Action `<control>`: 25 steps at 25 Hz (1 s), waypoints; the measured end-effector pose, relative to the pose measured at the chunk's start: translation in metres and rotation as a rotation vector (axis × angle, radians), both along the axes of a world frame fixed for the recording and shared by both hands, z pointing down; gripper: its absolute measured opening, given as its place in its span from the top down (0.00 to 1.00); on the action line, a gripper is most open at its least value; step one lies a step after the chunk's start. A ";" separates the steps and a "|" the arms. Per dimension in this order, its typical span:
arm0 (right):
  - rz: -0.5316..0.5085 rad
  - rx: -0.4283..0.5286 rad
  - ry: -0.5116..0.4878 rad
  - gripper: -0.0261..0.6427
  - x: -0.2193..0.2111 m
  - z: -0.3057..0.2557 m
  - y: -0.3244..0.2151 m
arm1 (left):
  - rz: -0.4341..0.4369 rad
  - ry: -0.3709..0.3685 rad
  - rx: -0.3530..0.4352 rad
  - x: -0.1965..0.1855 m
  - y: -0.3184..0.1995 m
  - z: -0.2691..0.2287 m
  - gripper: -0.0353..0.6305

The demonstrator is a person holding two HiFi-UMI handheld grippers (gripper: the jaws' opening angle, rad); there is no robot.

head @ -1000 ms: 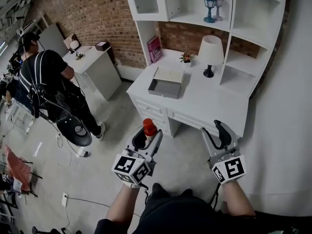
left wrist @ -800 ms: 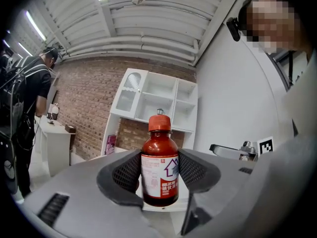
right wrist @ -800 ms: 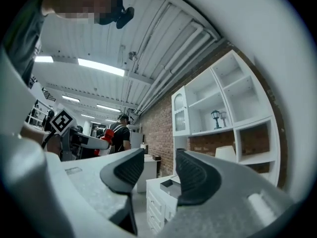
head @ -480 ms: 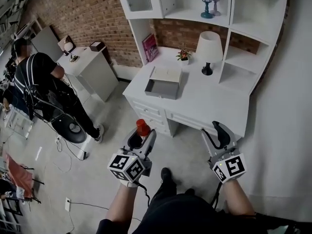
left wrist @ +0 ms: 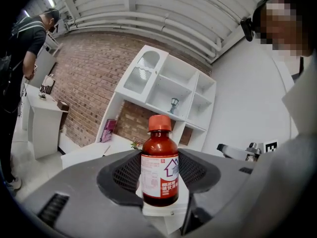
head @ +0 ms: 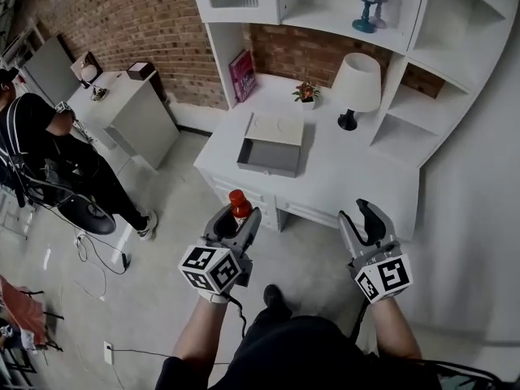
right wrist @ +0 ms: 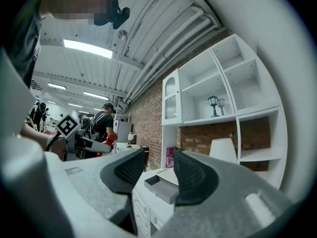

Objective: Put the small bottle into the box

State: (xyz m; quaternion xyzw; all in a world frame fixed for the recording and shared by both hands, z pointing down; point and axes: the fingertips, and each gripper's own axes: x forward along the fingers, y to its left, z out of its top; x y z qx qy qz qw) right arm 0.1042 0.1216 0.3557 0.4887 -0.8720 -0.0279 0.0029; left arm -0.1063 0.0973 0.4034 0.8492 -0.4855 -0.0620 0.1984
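The pads of the left gripper (head: 236, 218) are closed on the two sides of the bottle (left wrist: 159, 172), at its label. The bottle stands upright between them, and its orange cap and neck rise above the pads. In the head view the bottle is in the lower middle of the frame, a little to the left, over the floor and just below the front edge of the desk (head: 349, 173). It is well apart from the box (head: 268, 159). The right gripper (head: 363, 222), in the lower right of the frame, has its jaws apart with nothing between them; in the right gripper view the box shows through the gap. The box is grey and open, it sits on the desk at the middle of the frame, and its white lid lies touching its far side. Farther up on the desk are a lamp (head: 357, 84), a small plant (head: 305, 93) and a pink book (head: 241, 75) that leans at the brick wall. A person (head: 32, 136) stands at the left edge. Compared with half a second ago, the bottle stays clamped in the same way, the cap is a little higher in the frame, and the desk edge is nearer to both grippers. The person at the left has slid closer to the frame edge, and the right gripper keeps nearly the same place.
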 end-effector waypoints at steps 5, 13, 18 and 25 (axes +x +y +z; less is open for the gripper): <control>0.007 -0.022 0.040 0.69 -0.035 0.007 -0.037 | 0.016 0.022 -0.054 -0.035 -0.045 0.025 0.62; 0.059 -0.050 0.045 0.69 -0.056 0.009 -0.079 | 0.056 0.055 -0.099 -0.061 -0.091 0.040 0.62; 0.063 -0.082 0.046 0.69 -0.062 0.022 -0.102 | 0.071 0.061 -0.125 -0.061 -0.115 0.052 0.62; 0.028 -0.123 0.013 0.69 -0.059 0.048 -0.147 | 0.051 0.068 -0.185 -0.055 -0.146 0.076 0.62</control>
